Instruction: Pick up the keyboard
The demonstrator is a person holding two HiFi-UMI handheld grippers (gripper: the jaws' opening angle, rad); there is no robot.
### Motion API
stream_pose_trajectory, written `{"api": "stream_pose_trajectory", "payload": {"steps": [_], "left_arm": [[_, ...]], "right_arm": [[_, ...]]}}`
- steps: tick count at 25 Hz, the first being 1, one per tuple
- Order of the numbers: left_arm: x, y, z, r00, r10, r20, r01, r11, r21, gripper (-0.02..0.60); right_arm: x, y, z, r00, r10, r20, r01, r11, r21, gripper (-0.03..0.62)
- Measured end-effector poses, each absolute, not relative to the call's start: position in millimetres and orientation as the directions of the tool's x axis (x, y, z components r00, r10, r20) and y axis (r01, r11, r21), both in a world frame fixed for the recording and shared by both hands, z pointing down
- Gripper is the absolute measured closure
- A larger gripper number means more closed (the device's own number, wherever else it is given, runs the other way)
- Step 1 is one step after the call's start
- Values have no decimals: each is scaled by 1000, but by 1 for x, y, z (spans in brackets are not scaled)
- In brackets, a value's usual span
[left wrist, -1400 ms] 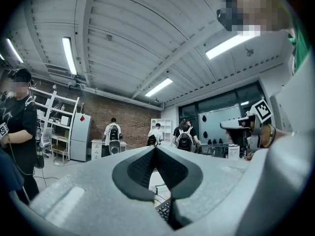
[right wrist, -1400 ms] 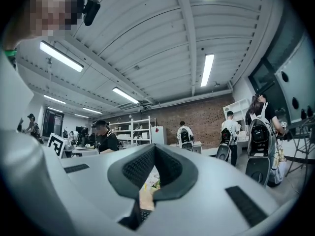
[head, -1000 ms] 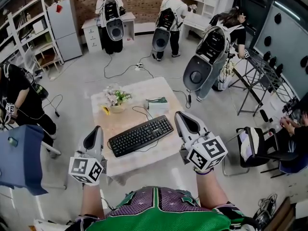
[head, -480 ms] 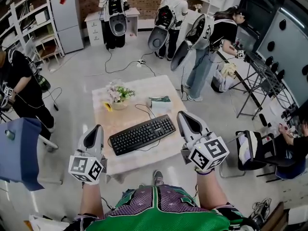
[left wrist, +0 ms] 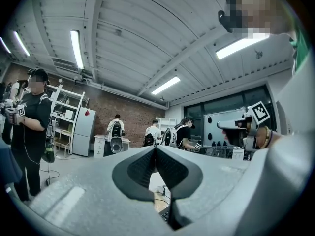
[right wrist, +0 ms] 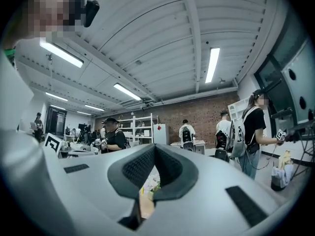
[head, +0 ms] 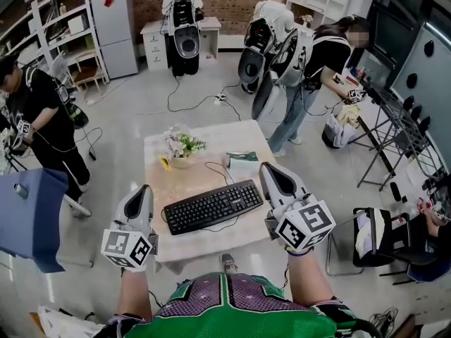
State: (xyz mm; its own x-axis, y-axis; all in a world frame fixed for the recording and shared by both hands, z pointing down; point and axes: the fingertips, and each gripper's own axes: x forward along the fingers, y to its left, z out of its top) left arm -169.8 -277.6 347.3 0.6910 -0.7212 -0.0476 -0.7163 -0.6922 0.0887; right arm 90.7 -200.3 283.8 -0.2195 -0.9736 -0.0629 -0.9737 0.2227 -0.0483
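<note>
A black keyboard (head: 213, 205) lies slantwise on the near part of a low pale table (head: 211, 146), its cable looping toward the middle. My left gripper (head: 144, 189) hovers level off the table's left edge, beside the keyboard's left end, shut with nothing in it. Level with the keyboard's right end, my right gripper (head: 268, 167) is shut and empty too. In the left gripper view the tips (left wrist: 155, 148) meet and a sliver of the keyboard (left wrist: 165, 213) shows below them. The right gripper view shows its closed tips (right wrist: 155, 146) over the flowers.
A pot of flowers (head: 180, 147) and a green-topped tissue box (head: 244, 162) stand on the table behind the keyboard. A blue chair (head: 28, 217) is at the left, a folding chair (head: 373, 238) at the right. Several people work near desks and shelves farther back.
The view has drifted so the table and keyboard sit further right. A person with a backpack has walked from right of the table toward the back. Both grippers stay shut.
</note>
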Motion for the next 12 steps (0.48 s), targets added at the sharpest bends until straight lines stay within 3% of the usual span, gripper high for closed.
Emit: {"api": "stream_pose_trajectory", "payload": {"steps": [7,12], "left_arm": [[-142,-287,344,701,-711,-50,-708,-703,74,563],[-125,-289,347,713,-700,-49,-697,-714,66,563]], "right_arm": [[112,-210,283,-214,-974,-73,-974,218,-53,586],[122,-209,287,-219,-974,-62,-974,222,-50,502]]}}
